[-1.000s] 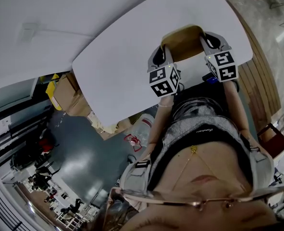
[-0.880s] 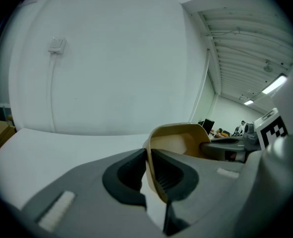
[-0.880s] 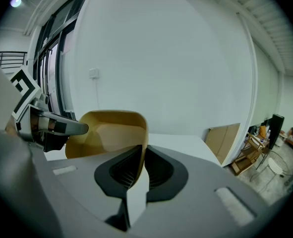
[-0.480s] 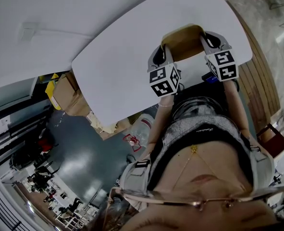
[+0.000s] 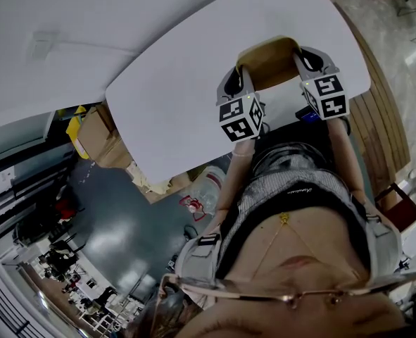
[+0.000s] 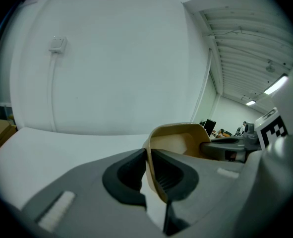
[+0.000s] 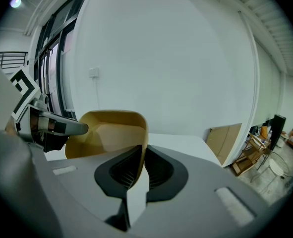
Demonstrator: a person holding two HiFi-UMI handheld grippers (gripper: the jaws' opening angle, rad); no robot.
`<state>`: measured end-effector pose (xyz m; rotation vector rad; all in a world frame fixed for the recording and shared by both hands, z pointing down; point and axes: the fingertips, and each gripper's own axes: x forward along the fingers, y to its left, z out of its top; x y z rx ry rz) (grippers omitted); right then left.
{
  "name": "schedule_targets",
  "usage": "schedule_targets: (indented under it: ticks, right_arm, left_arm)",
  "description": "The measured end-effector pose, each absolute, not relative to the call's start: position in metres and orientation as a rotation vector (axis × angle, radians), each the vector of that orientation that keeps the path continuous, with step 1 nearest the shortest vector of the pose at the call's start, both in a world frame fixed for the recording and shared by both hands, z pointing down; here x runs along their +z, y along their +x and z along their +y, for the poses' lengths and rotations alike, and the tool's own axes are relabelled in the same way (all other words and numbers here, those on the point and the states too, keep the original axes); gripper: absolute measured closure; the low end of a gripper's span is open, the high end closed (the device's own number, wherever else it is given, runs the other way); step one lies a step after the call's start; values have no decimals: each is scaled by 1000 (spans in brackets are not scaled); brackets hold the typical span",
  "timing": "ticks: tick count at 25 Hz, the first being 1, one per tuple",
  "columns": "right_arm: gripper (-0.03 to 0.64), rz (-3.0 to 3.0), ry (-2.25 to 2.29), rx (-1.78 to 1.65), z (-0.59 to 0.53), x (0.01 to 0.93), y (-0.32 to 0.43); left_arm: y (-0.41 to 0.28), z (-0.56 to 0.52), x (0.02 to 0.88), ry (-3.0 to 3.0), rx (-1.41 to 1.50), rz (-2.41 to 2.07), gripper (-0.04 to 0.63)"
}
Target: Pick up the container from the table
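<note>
A tan, open-topped container (image 5: 271, 58) sits between my two grippers over the white table (image 5: 172, 104). My left gripper (image 5: 241, 74) is shut on the container's left wall, which runs between the jaws (image 6: 148, 165) in the left gripper view. My right gripper (image 5: 303, 56) is shut on the opposite wall, pinched between its jaws (image 7: 142, 158). Each gripper view looks into the container's hollow (image 6: 178, 142) (image 7: 109, 133) and shows the other gripper (image 6: 225, 150) (image 7: 54, 127) across it. Whether the container's bottom touches the table is hidden.
The table's curved near edge lies close to the person's body. Cardboard boxes (image 5: 98, 138) stand on the floor below its left side. A white wall with a socket (image 6: 57, 44) rises beyond the table. A cardboard sheet (image 7: 226, 133) leans at the right.
</note>
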<state>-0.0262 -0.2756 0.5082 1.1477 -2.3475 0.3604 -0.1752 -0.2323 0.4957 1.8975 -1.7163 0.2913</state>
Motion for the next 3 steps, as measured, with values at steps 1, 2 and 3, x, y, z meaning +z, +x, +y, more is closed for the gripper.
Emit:
schedule_targets:
  ticks: [1, 2, 3]
  right_arm:
    - [572, -2347, 1147, 360, -276, 508, -26]
    - [572, -2346, 1146, 359, -277, 508, -26]
    - [572, -2346, 1145, 359, -278, 508, -26]
  left_arm:
    - [-175, -233, 496, 1897, 292, -1716, 566]
    - [-175, -234, 496, 1896, 293, -1716, 566]
    - [-175, -235, 496, 1896, 294, -1716, 566]
